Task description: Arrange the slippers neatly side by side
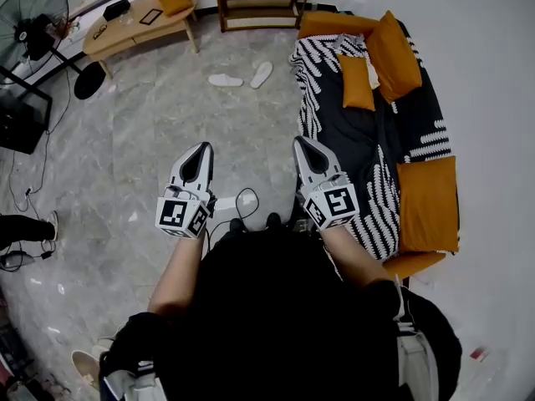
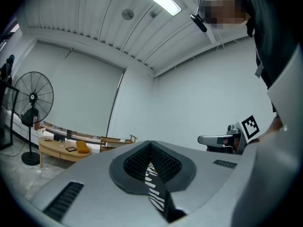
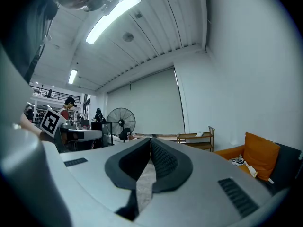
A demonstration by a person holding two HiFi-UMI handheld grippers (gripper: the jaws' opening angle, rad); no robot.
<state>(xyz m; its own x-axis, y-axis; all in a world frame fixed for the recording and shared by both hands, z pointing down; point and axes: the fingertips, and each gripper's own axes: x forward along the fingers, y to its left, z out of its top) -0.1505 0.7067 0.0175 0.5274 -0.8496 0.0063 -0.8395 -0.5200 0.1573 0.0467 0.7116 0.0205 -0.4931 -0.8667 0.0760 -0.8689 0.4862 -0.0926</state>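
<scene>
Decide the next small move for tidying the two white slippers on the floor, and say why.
Probably step forward toward them. One slipper and the other slipper lie splayed apart far ahead, near the wooden shelf. The left gripper and right gripper sit close to the body, both shut and empty, well out of reach.

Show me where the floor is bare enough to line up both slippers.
Wide bare floor between the coffee table, the sofa and you. The table-side slipper and shelf-side slipper lie at its far edge. Crowded at left: fan base and cables; a cable loop just ahead of you.
</scene>
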